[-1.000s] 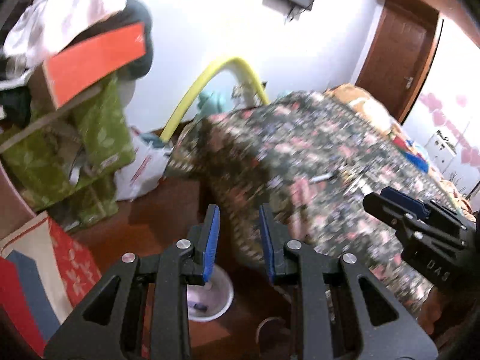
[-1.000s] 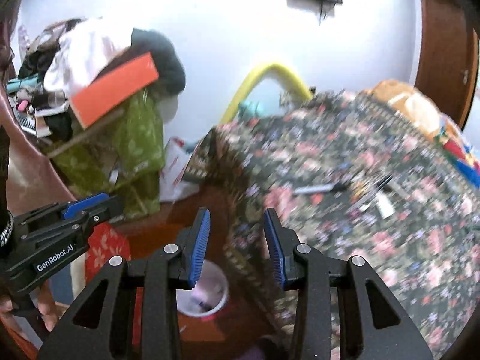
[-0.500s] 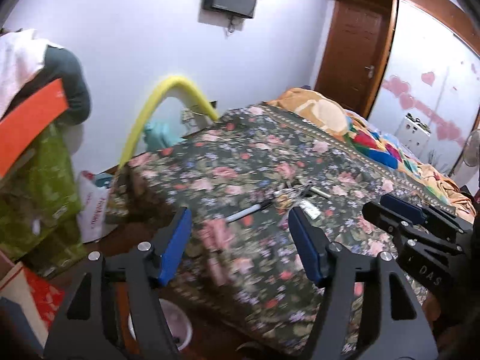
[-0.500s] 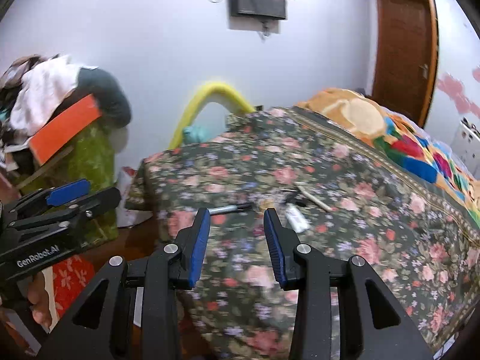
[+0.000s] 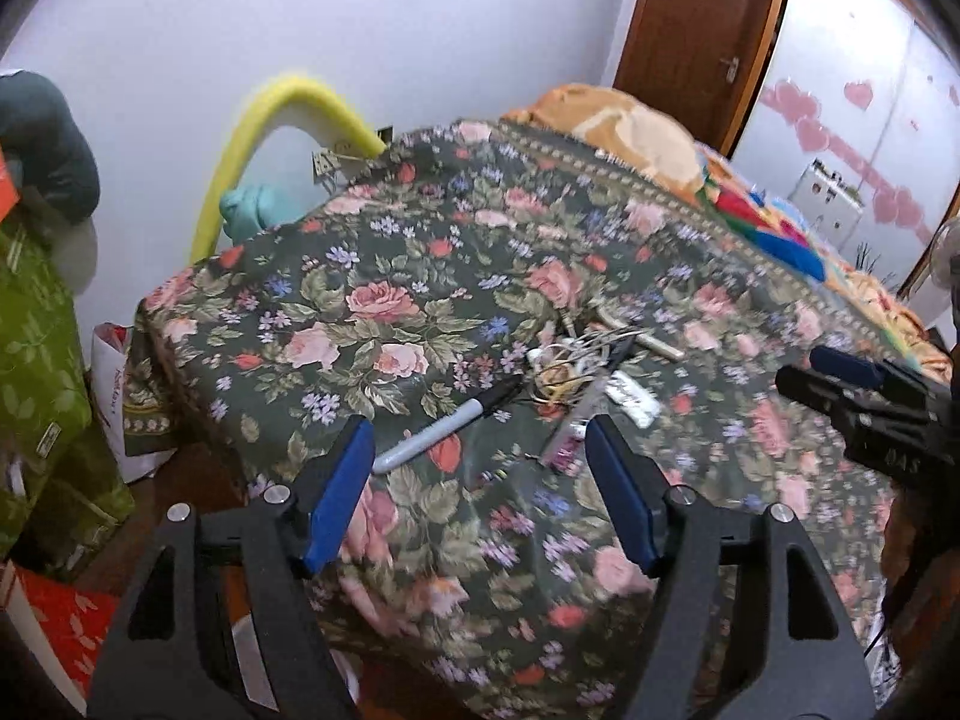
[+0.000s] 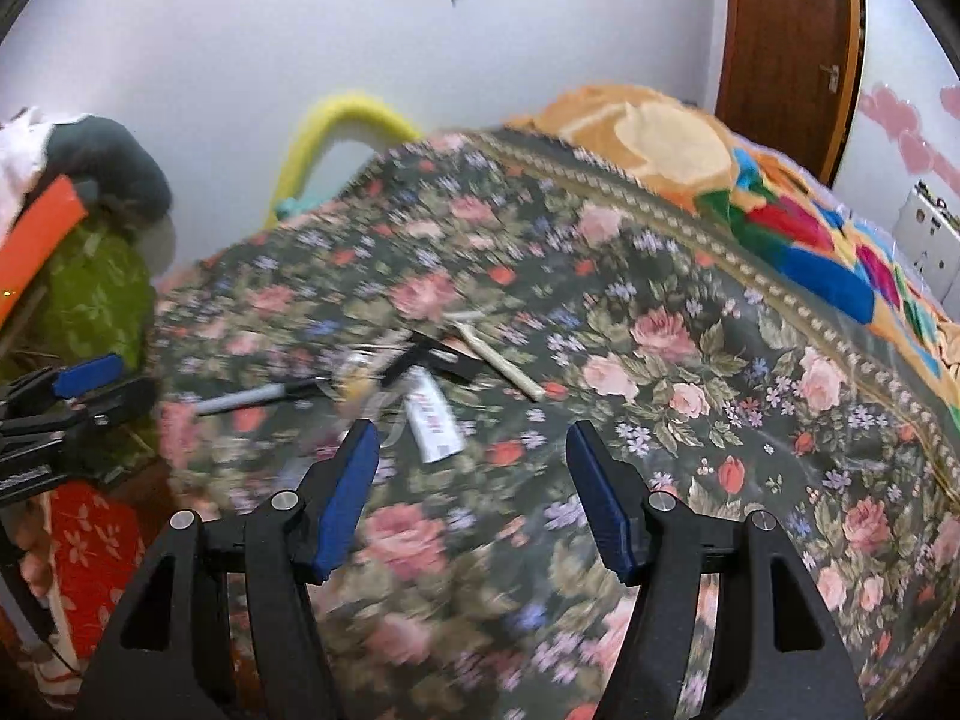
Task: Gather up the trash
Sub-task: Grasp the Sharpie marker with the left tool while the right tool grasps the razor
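A bed [image 5: 384,276] covered in a dark floral spread fills most of both views, with an orange patterned blanket [image 5: 624,132] heaped at its far end by a brown door [image 5: 690,30]. Left of the bed stand green leaf-print bags [image 5: 36,348] against the white wall, and a bent yellow foam tube [image 5: 258,138] rises behind the bed's far left corner.

The trash lies in a small cluster near the middle of the spread. A grey marker with a black cap [image 5: 447,423] lies on the left of the cluster, pointing toward the near left. Just right of it sits a tangle of thin wire and small scraps [image 5: 570,369]. A white wrapper with red print [image 6: 433,420] lies on the near side of the tangle, and a pale stick [image 6: 501,363] lies slanted at the cluster's far right.

The left tool [image 5: 480,492] hovers above the near edge of the bed, its blue-padded jaws opening with nothing between them. The right tool [image 6: 471,495] hovers likewise, jaws opening and empty, the wrapper just beyond its tips.
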